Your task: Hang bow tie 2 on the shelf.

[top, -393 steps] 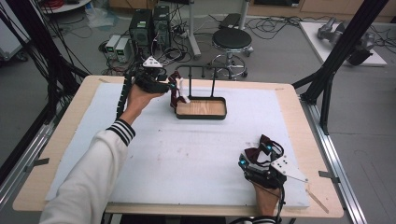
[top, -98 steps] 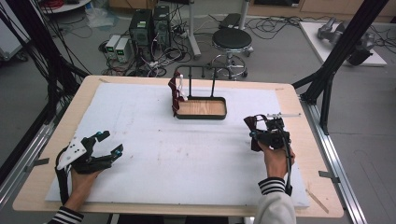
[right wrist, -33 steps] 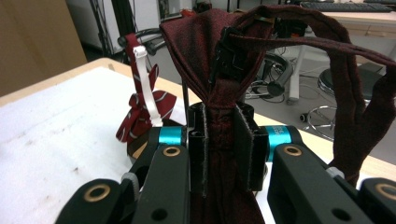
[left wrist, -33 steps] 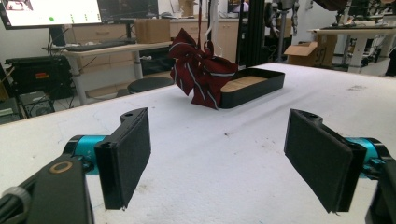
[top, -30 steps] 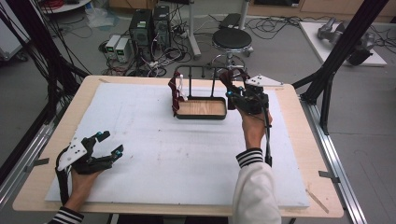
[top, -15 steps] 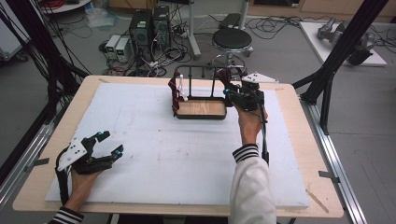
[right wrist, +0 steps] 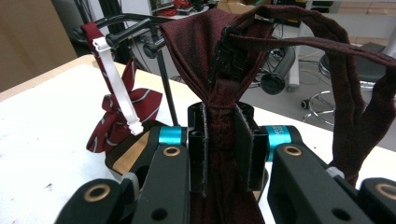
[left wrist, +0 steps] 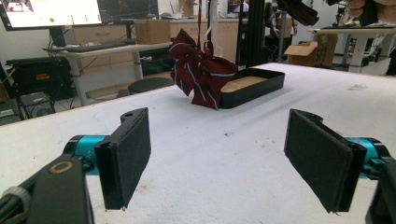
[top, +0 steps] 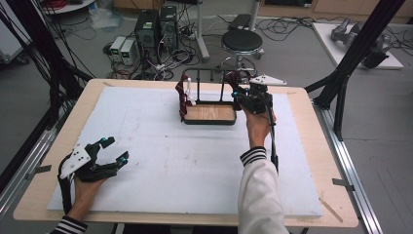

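Right tool at rack with dark red tie; left tool parked.

My right tool (right wrist: 219, 144) is clamped on the knot of a dark red tie (right wrist: 219, 56), held up at the right end of the rack (top: 210, 73) on the black tray (top: 209, 120), at the desk's (top: 321, 161) far edge. I judge the knot grip leaves the strap loop (right wrist: 327, 46) free to hook over the bar. Tie's long axis runs roughly vertical, knot low, strap upward. A striped tie (left wrist: 198, 70) hangs at the rack's left end. My left tool (top: 108, 151) rests near-left on the desk, jaws wide apart, empty.
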Motion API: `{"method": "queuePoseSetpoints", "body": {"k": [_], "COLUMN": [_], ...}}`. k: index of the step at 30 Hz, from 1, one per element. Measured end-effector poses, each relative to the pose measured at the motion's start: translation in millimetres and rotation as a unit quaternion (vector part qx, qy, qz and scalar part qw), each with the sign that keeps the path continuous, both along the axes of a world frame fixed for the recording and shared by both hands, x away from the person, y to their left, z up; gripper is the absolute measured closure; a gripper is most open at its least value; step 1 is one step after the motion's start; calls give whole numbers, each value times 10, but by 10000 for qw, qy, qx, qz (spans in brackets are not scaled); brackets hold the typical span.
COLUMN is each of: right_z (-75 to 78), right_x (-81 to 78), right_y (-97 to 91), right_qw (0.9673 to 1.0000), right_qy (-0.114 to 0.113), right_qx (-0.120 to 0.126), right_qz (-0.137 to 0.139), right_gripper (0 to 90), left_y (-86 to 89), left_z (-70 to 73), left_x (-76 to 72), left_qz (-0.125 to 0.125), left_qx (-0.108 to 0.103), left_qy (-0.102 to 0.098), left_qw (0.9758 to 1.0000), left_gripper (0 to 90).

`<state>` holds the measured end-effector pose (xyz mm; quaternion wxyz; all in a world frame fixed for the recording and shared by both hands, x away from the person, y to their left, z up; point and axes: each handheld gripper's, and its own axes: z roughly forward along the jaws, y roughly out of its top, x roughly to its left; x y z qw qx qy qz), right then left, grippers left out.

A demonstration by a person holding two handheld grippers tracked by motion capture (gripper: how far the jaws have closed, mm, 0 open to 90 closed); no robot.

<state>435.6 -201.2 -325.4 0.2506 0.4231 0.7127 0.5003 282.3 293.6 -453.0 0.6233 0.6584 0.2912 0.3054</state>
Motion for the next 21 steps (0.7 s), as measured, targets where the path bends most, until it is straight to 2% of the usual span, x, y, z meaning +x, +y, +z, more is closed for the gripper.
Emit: {"method": "queuePoseSetpoints", "body": {"k": [11, 21], "right_z": [-40, -147], "right_x": [60, 157], "right_y": [-6, 25], "right_qw": [10000, 9997], "right_qy": [36, 189], "right_qx": [-31, 2], "right_qz": [-82, -140], "right_gripper": [768, 768], "left_y": [-4, -4], "left_z": [1, 1], "left_x": [-2, -4], "left_qz": [-5, -7], "left_qx": [20, 45], "left_qy": [-9, -17], "left_qw": [10000, 10000], "left_gripper": [231, 232]}}
